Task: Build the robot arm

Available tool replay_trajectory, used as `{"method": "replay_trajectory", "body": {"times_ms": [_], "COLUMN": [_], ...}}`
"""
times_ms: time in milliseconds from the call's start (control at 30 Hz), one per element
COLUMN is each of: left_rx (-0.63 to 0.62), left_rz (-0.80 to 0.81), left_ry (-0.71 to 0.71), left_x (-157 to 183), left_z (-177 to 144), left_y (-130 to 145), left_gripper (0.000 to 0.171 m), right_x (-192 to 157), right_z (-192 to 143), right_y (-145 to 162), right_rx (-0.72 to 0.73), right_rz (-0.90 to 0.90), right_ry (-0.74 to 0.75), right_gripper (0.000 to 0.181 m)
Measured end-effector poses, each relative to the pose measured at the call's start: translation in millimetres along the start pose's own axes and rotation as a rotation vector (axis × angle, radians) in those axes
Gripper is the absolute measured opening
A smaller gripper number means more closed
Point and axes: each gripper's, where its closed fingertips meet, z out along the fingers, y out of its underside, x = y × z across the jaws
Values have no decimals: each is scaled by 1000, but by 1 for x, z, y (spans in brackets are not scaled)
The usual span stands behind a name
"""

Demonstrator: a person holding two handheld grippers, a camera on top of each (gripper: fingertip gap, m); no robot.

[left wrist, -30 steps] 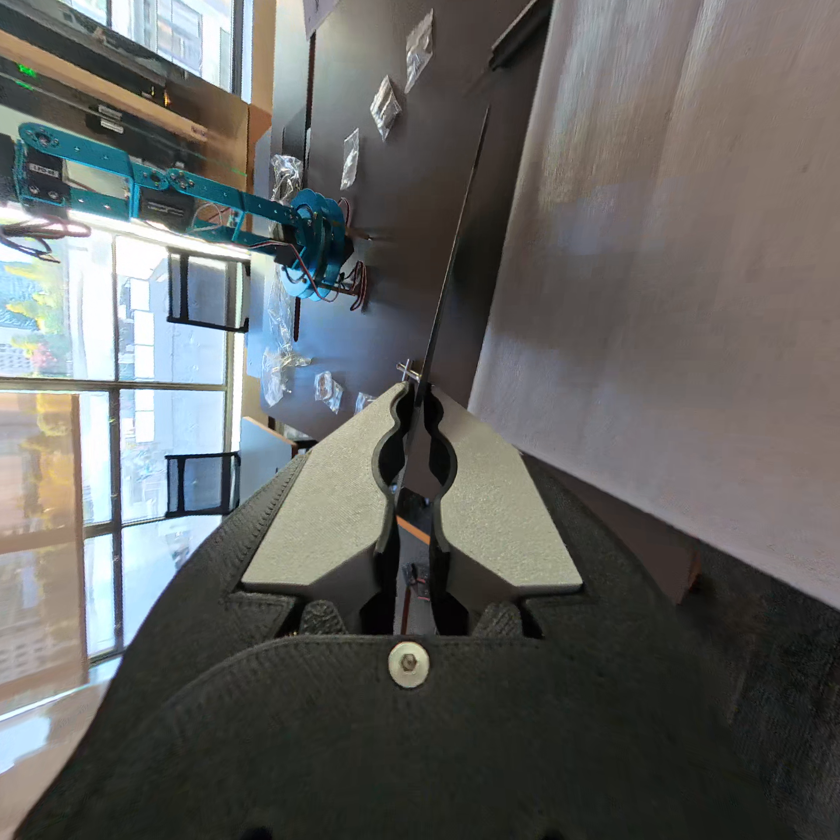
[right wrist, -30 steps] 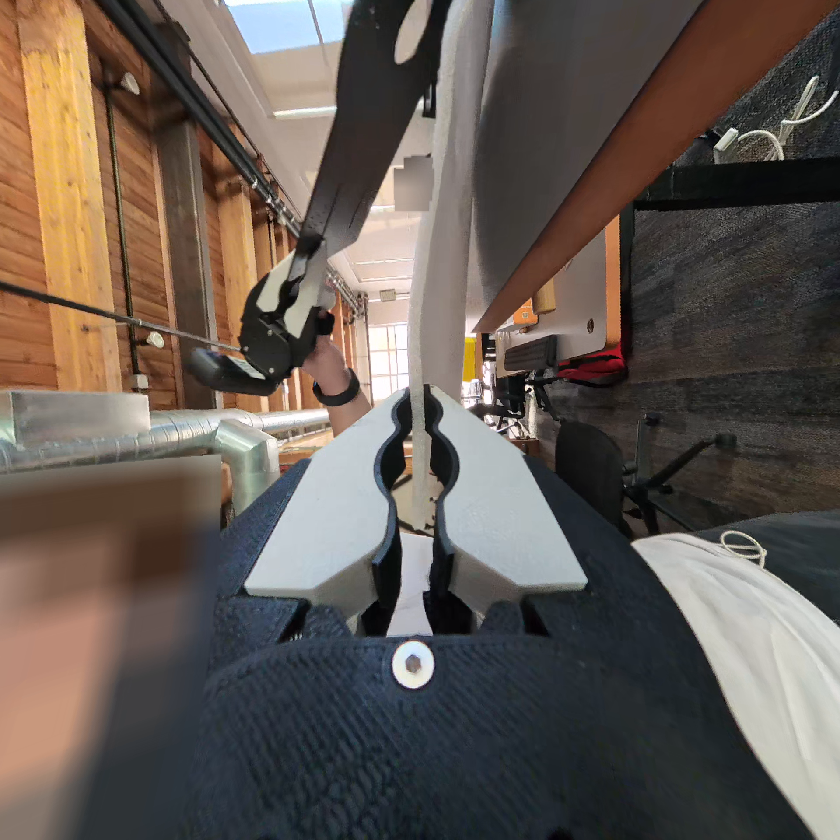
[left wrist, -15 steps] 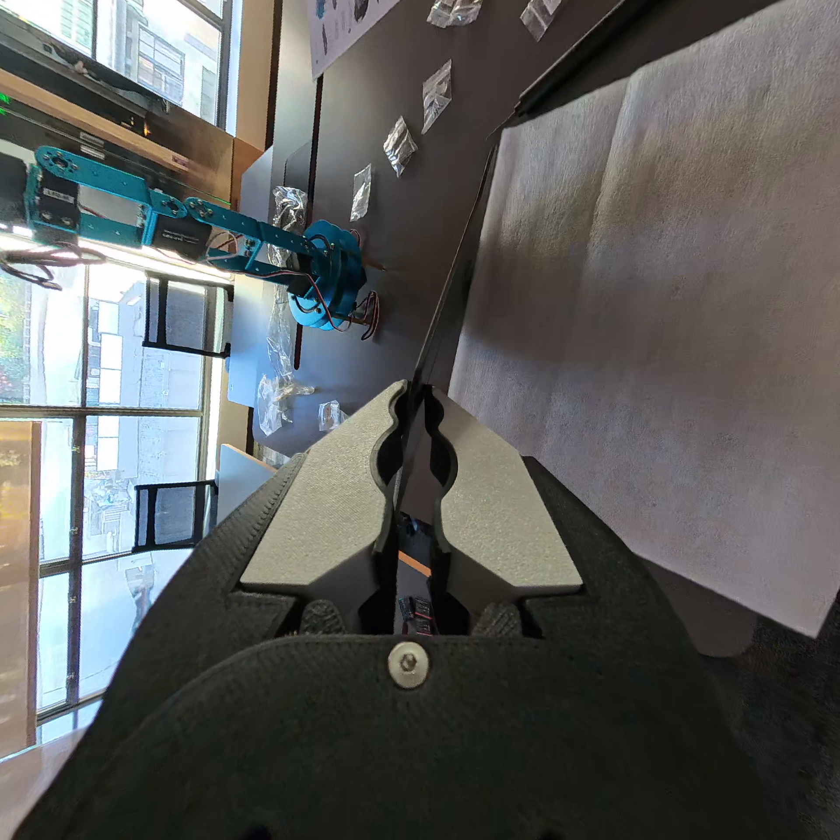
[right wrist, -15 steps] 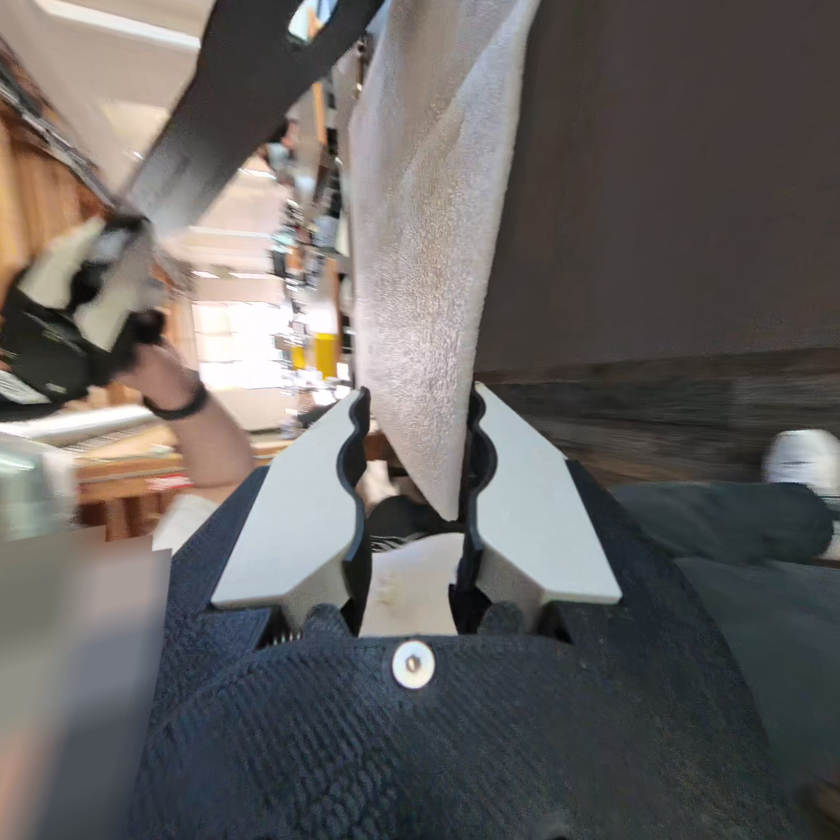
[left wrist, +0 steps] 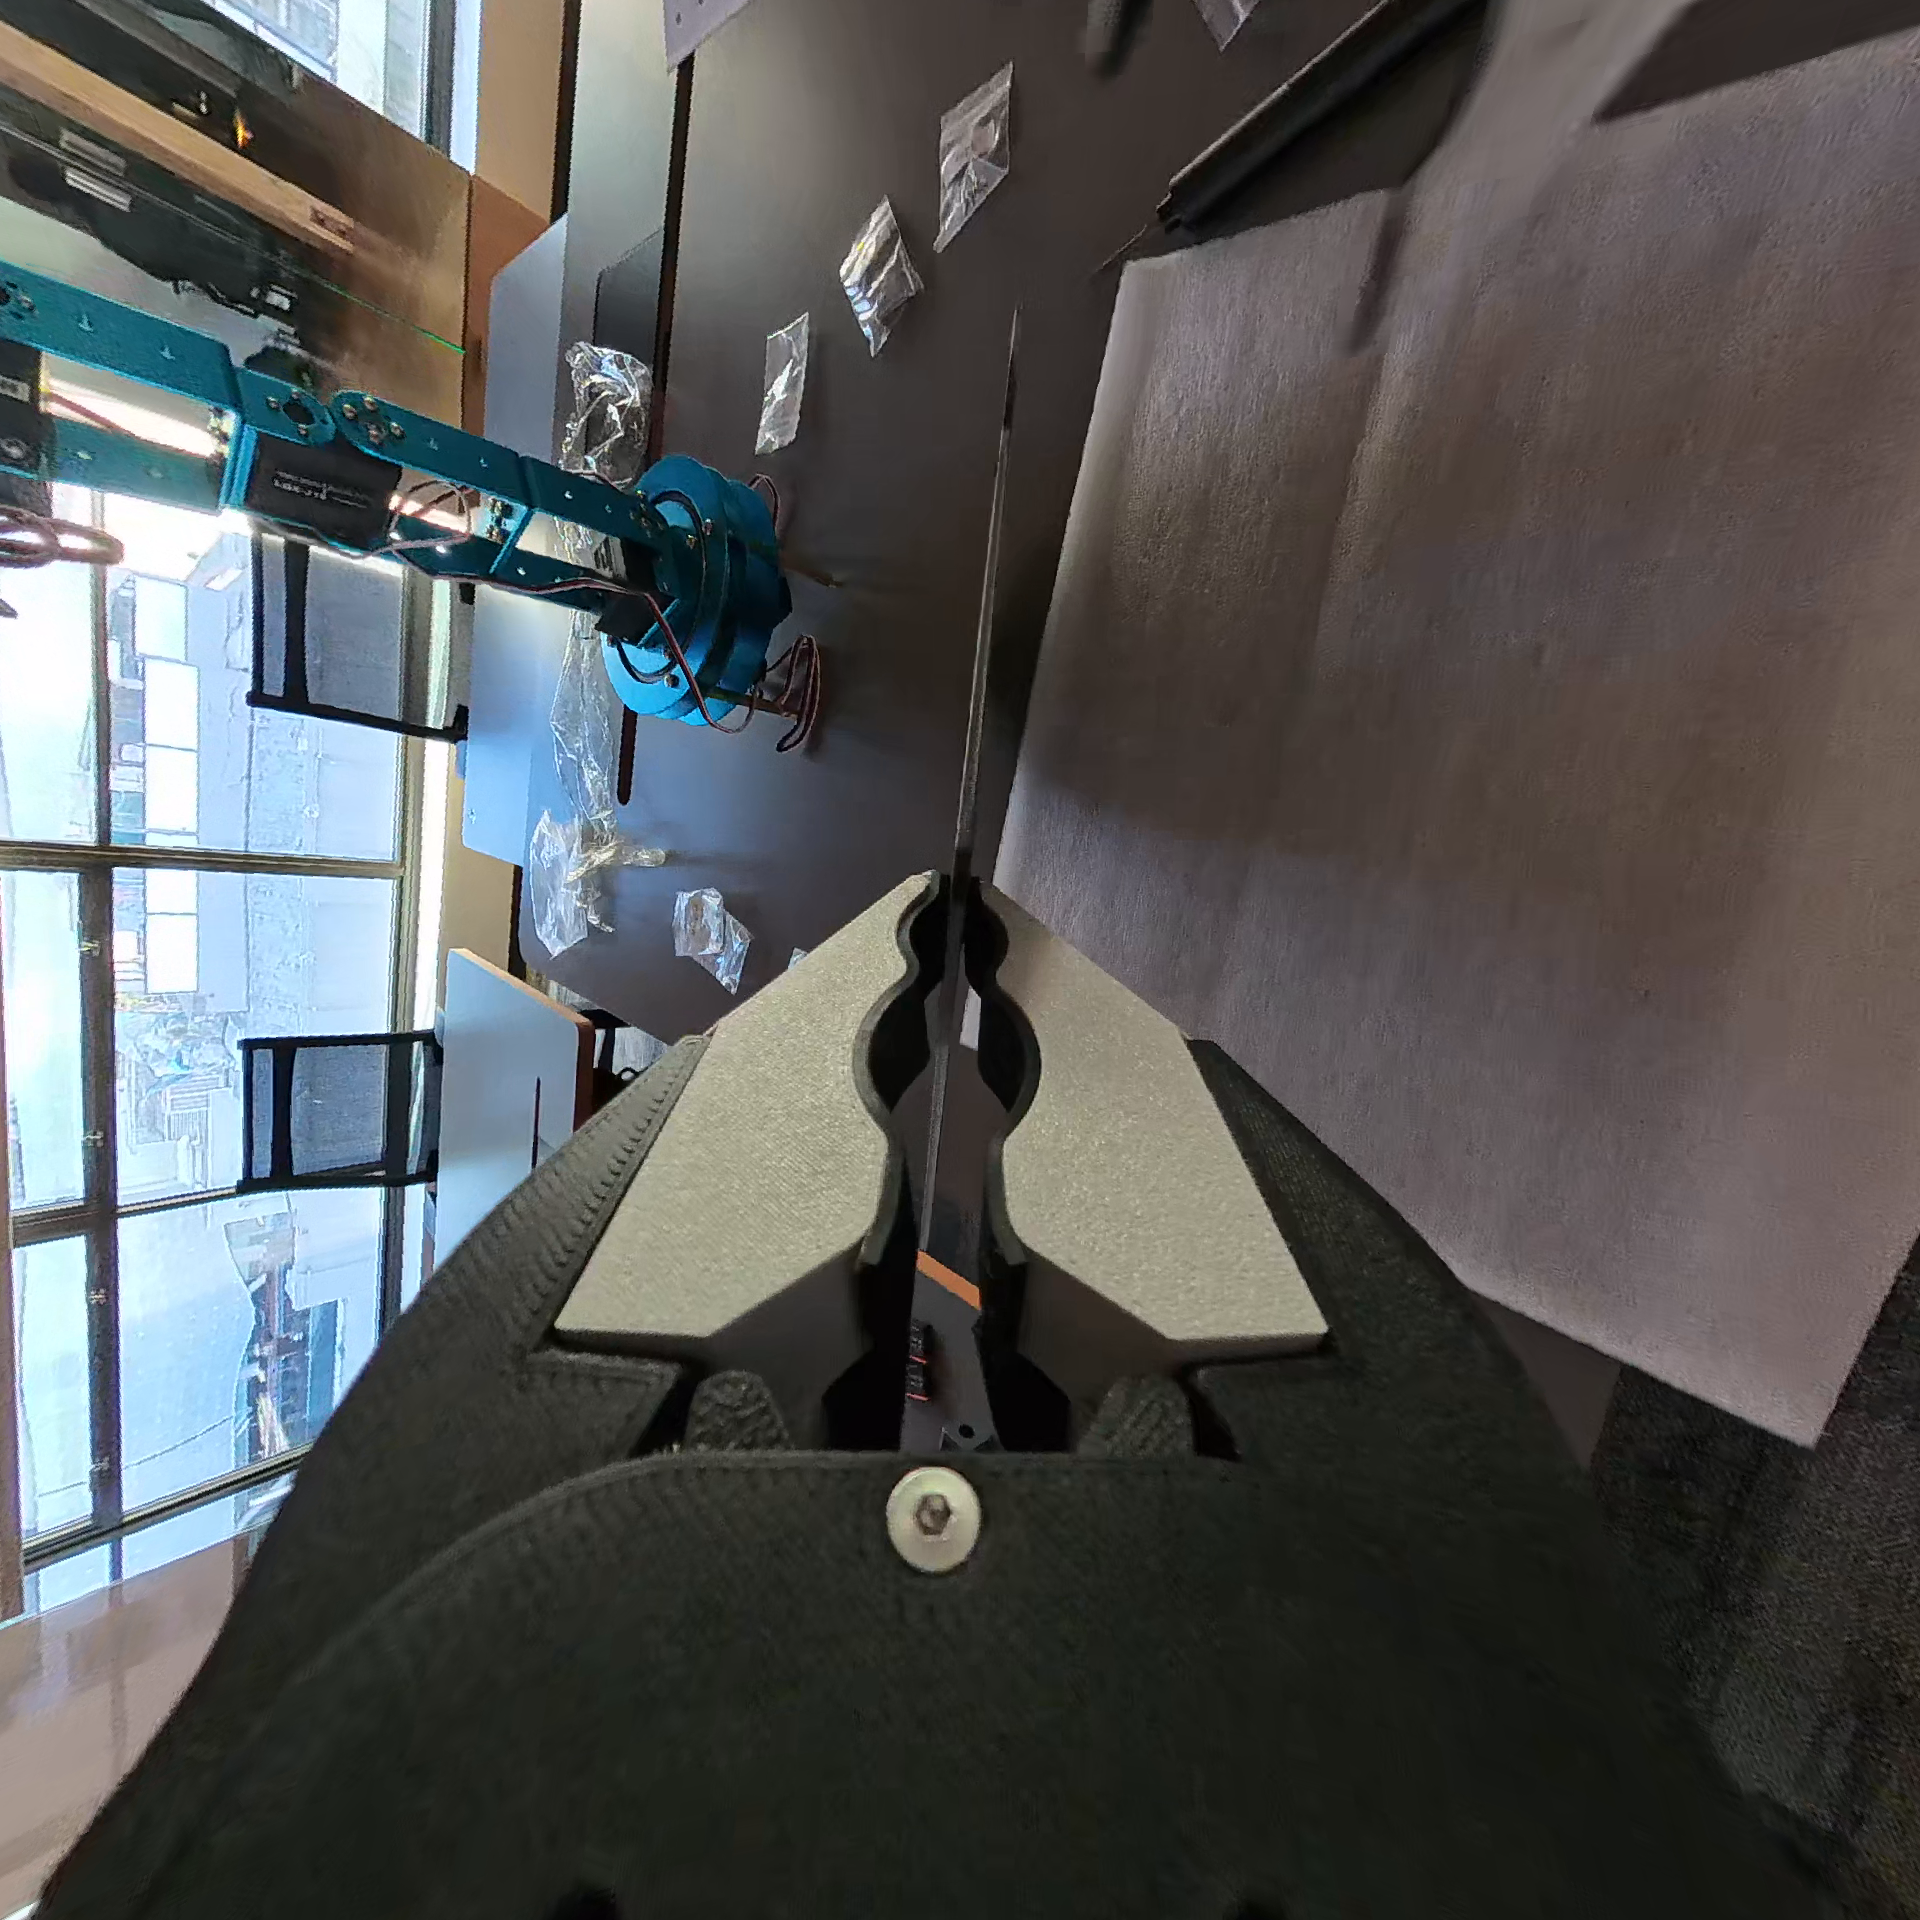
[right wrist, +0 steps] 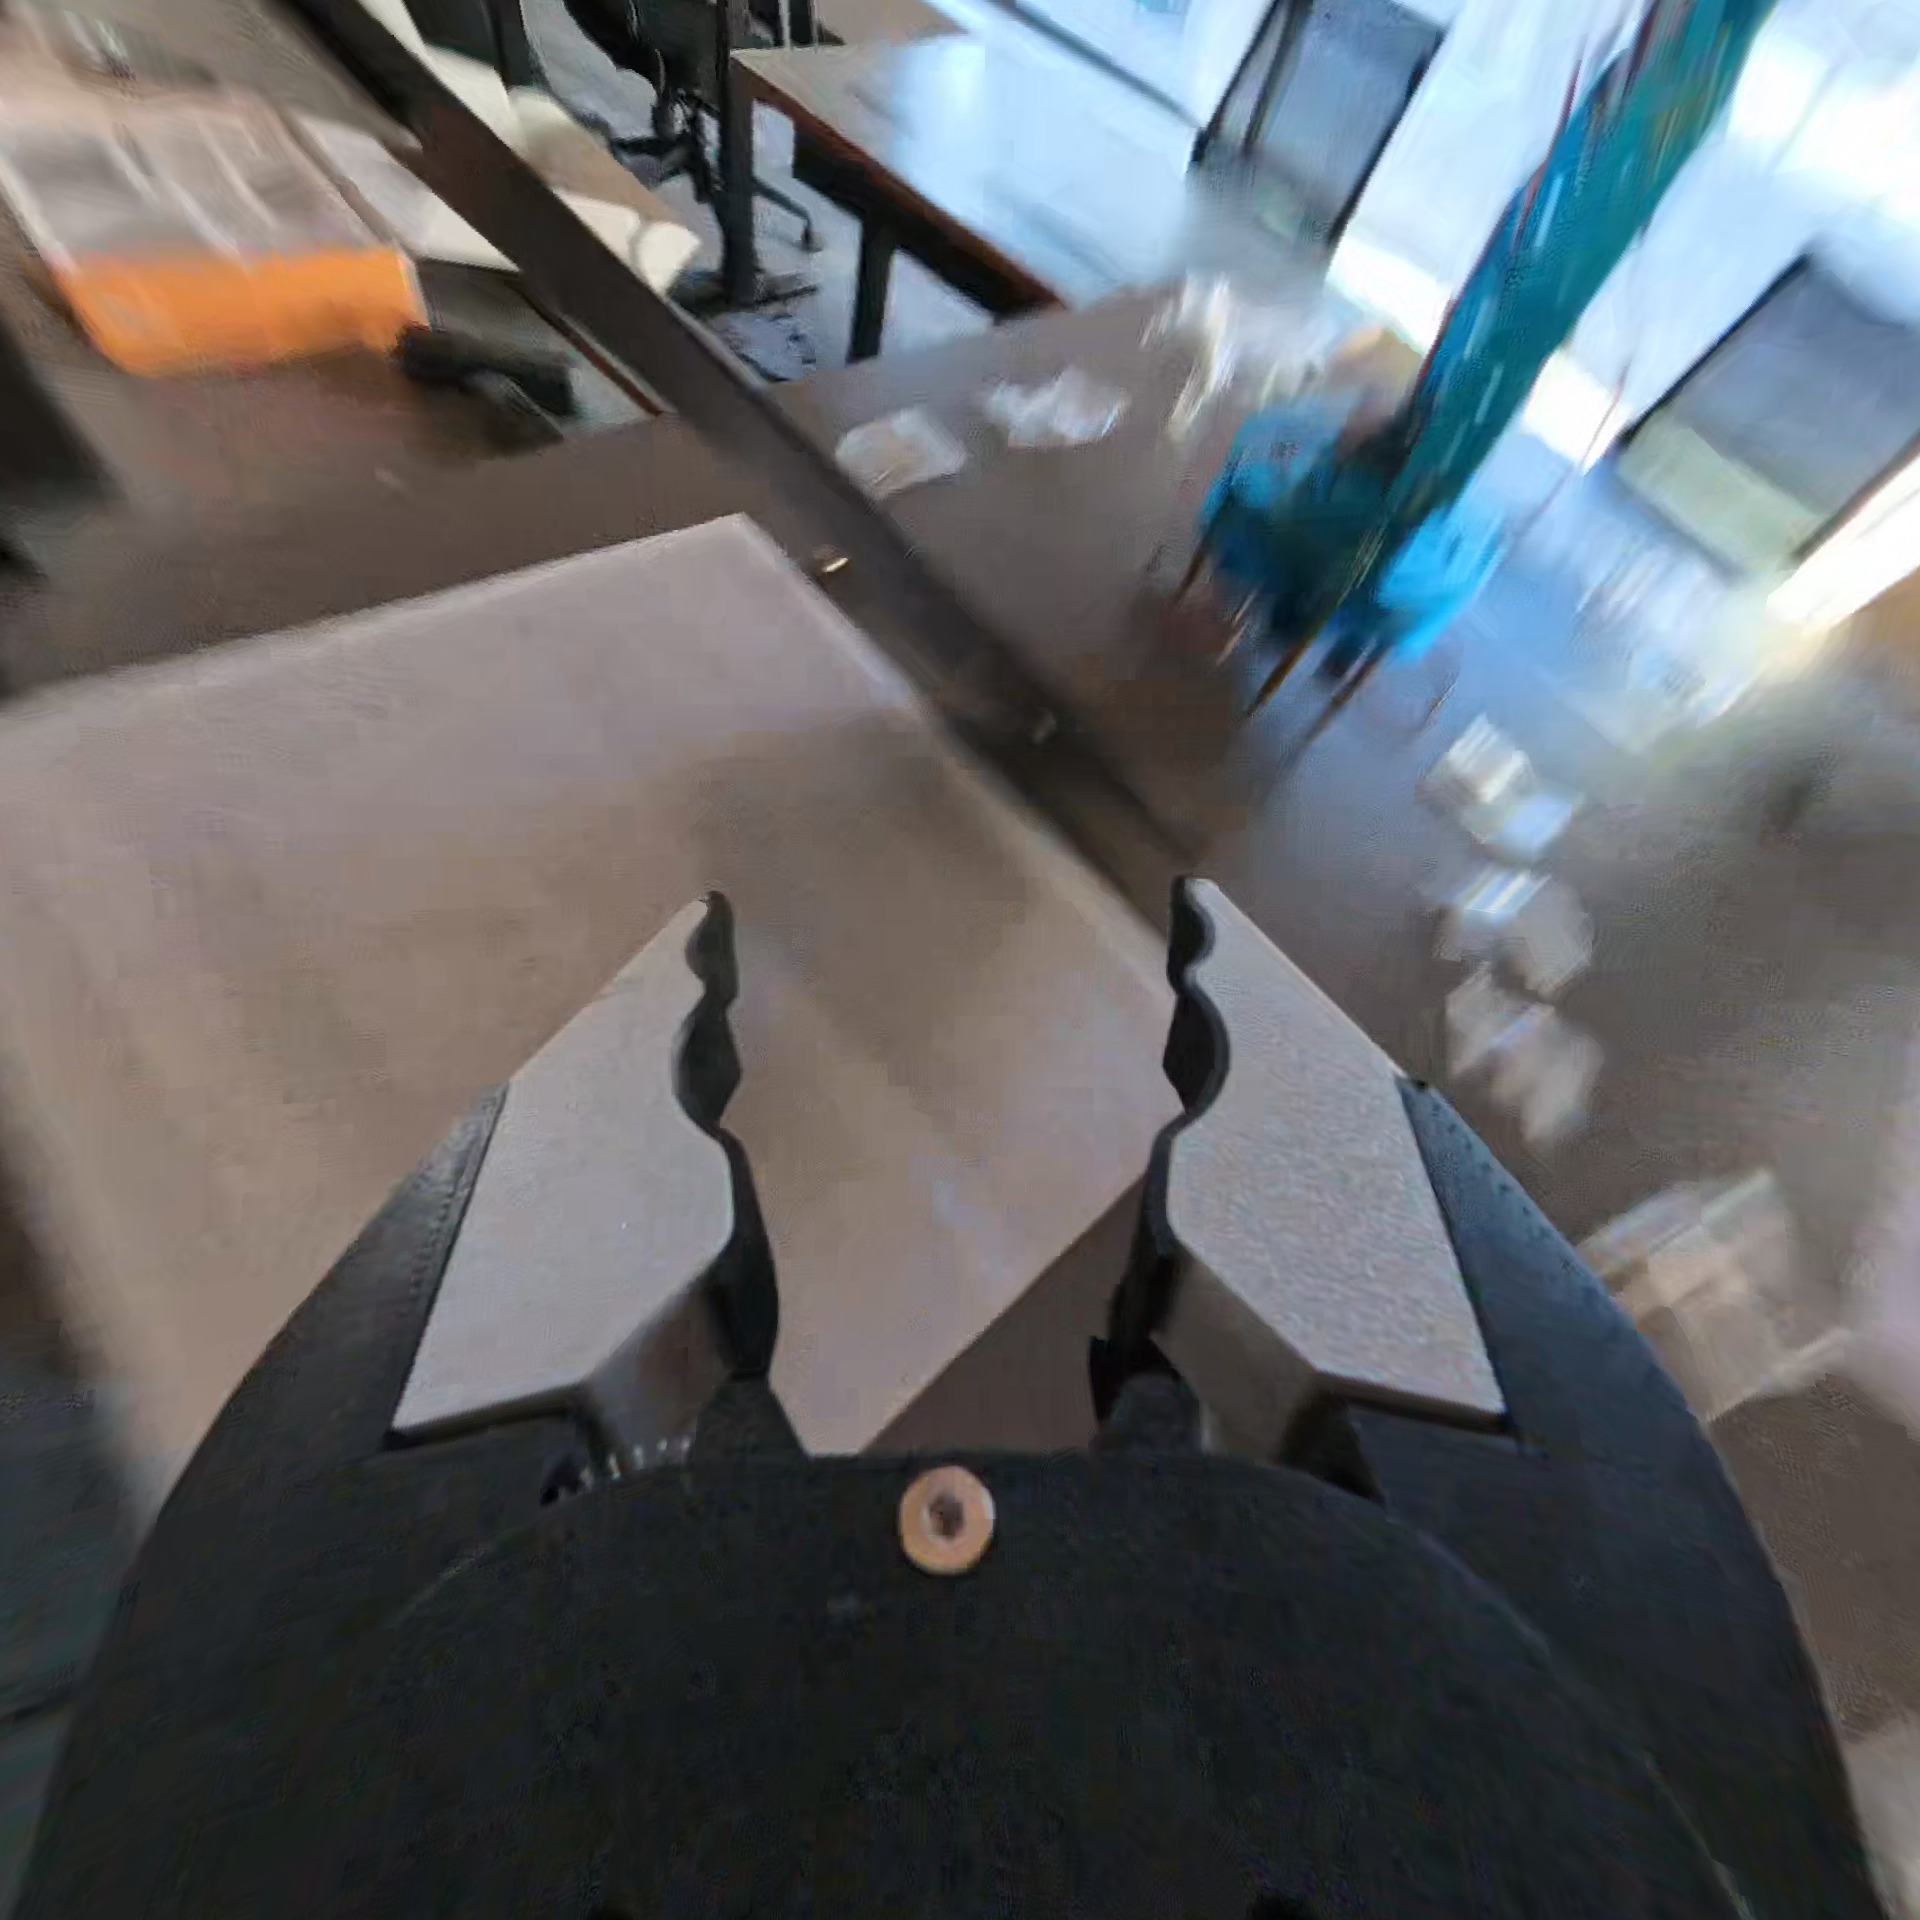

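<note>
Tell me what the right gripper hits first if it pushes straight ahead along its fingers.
Most likely the grey felt mat: the open right gripper points down over it, nothing between. The thin black plate crosses farther ahead. The frame is blurred, so depth is uncertain.

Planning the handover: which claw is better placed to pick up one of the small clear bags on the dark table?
Probably the right claw: it is open and empty above the grey mat. The left claw is shut on a thin black plate.
</note>
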Motion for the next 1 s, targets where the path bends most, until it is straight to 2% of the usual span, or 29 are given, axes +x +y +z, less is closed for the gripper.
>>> {"method": "replay_trajectory", "body": {"times_ms": [67, 133, 167, 200, 233, 267, 333, 433, 567, 633, 733, 833, 1000], "left_rx": [-3, -3, -3, -2, -1, -5, -2, 75, 246, 283, 271, 238, 191], "left_rz": [-3, -3, -4, -6, -1, 13, 37, 90, 129, 200, 275, 283, 286], "left_ry": [-1, -3, -4, -5, -7, -20, -49, -137, -203, -238, -274, -233, -219], "left_x": [0, 0, 0, 0, 0, 0, 0, 6, 61, 97, 136, 156, 143], "left_z": [2, 3, 3, 3, 3, 4, 2, -18, -54, -56, -40, -16, 10], "left_y": [-1, -1, 0, 1, 2, 4, 7, 3, -8, -3, 16, 39, 69], "left_gripper": [1, 1, 1, 1, 0, 1, 0, 1, 0, 0, 0, 4, 8], "right_x": [24, 34, 30, 30, 31, 29, 32, 26, -11, -31, -50, -61, -57], "right_z": [38, 73, 87, 97, 101, 104, 99, 63, -8, -25, -26, -15, 2], "right_y": [-14, -12, -5, 1, 2, 2, -2, -16, -5, 14, 41, 64, 60], "right_rx": [16, -34, -78, -110, -123, -134, -158, -116, -128, -163, -199, -226, -200], "right_rz": [-298, -451, -492, -528, -574, -603, -661, -756, -750, -799, -877, -878, -915], "right_ry": [89, 83, 25, -2, -21, -42, 17, 160, 258, 302, 352, 366, 376], "right_gripper": [83, 71, 55, 20, 7, 4, 3, 1, 2, 2, 1, 0, 0]}}
